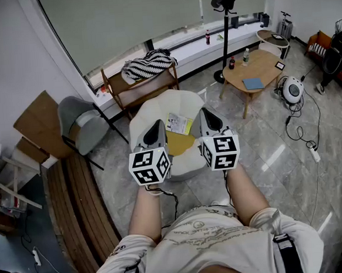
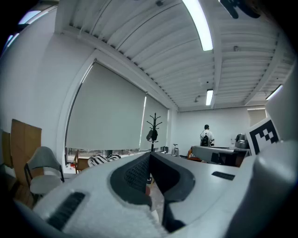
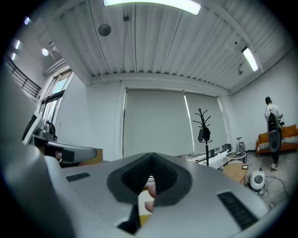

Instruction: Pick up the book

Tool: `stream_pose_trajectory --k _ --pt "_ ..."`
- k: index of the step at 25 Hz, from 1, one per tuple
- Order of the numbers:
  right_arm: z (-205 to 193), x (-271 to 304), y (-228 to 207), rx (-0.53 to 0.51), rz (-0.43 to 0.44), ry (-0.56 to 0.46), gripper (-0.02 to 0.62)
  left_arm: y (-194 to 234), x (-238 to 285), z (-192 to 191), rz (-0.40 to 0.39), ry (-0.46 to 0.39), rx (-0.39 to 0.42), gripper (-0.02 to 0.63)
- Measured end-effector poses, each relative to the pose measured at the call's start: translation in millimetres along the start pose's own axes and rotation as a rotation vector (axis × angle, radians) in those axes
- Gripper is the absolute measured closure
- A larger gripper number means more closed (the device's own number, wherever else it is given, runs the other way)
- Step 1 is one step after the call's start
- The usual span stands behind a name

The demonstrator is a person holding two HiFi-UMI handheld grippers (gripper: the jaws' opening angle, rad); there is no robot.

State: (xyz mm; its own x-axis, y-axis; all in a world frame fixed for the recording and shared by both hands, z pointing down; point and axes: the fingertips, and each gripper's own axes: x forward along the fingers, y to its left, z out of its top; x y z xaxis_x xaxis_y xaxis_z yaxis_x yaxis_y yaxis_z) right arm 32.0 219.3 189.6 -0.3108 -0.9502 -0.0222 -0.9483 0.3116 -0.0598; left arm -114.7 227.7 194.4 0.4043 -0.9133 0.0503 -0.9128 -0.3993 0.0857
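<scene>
A white armchair stands right below my two grippers in the head view. On its seat lie a yellow flat thing and a white printed booklet. A blue book lies on the low wooden table at the right. My left gripper hovers over the seat's left side and my right gripper over its right side, both held level. In the left gripper view the left gripper has its jaws together with nothing held. The right gripper looks the same in its own view.
A coat stand rises behind the table. A wooden chair with striped cloth and a grey chair stand at the back left. Cables and a power strip lie on the floor at right. A person stands far off.
</scene>
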Motion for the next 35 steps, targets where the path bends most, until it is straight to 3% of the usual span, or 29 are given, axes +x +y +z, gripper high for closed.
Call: stream_pose_trajectory --k 8,15,25,35 --pt "-8.1 -13.1 -9.6 -0.015 0.009 0.013 0.574 -12.5 0.2 -11.6 0.008 0.020 -0.026 0.594" --pt "-13.2 -21.0 -6.8 0.035 0.044 -0.010 0.574 -12.5 -2.5 -20.5 0.024 0.032 -0.009 0.594" --pt "-27.5 -7.2 -7.8 0.033 0.050 0.028 0.574 -18.6 9.7 -33.7 0.015 0.036 0.007 0.594" --pt "-23.0 22.0 -37.2 0.050 0.064 0.019 0.574 -21.1 47.5 -29.7 0.036 0.042 0.025 0.594"
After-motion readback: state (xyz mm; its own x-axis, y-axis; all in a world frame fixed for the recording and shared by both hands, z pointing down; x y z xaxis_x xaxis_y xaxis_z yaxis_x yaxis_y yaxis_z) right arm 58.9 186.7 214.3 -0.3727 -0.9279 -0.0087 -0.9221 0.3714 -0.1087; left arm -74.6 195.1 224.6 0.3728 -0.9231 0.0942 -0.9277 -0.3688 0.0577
